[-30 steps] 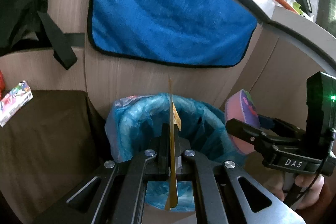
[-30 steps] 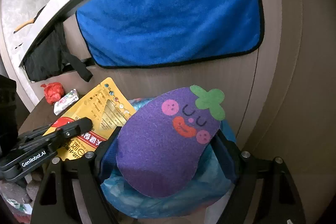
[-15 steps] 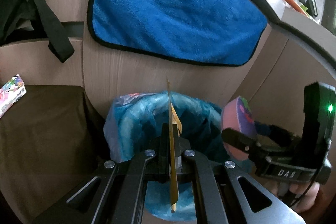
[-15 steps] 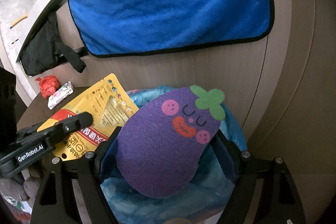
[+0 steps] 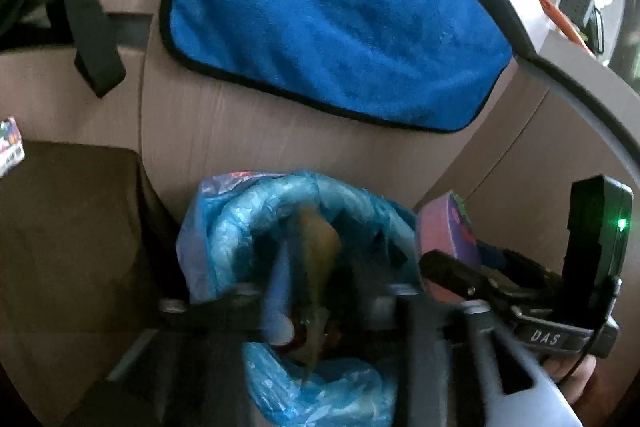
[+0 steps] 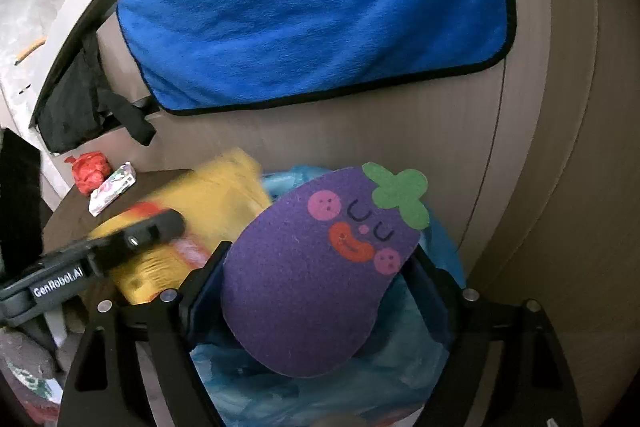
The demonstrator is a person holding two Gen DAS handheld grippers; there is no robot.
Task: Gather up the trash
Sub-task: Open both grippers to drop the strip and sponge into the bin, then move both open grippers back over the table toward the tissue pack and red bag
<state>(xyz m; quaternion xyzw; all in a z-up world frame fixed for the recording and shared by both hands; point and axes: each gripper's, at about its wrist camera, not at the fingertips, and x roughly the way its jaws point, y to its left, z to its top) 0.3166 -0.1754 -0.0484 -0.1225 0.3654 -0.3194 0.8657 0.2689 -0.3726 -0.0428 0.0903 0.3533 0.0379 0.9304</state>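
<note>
A bin lined with a blue plastic bag (image 5: 256, 211) stands against the wood panel. My left gripper (image 5: 316, 291) is over its mouth, its jaws spread and blurred, and the yellow snack packet (image 5: 318, 243) is blurred between them, tipping into the bag; it also shows in the right wrist view (image 6: 224, 187). My right gripper (image 6: 316, 287) is shut on a purple eggplant-shaped sponge (image 6: 316, 267) and holds it over the bag's right rim (image 6: 440, 239). The sponge also shows in the left wrist view (image 5: 448, 231).
A blue towel (image 5: 332, 19) hangs on the panel above the bin. A dark brown table (image 5: 68, 227) stands to the left, with a small colourful box (image 6: 112, 189) and a red crumpled wrapper (image 6: 90, 167) on it. A black strap (image 5: 90, 27) hangs at the upper left.
My left gripper's jaws have spread apart, and the yellow packet, clamped edge-on before, now blurs and tips toward the bag. Both grippers have edged closer to the bin.
</note>
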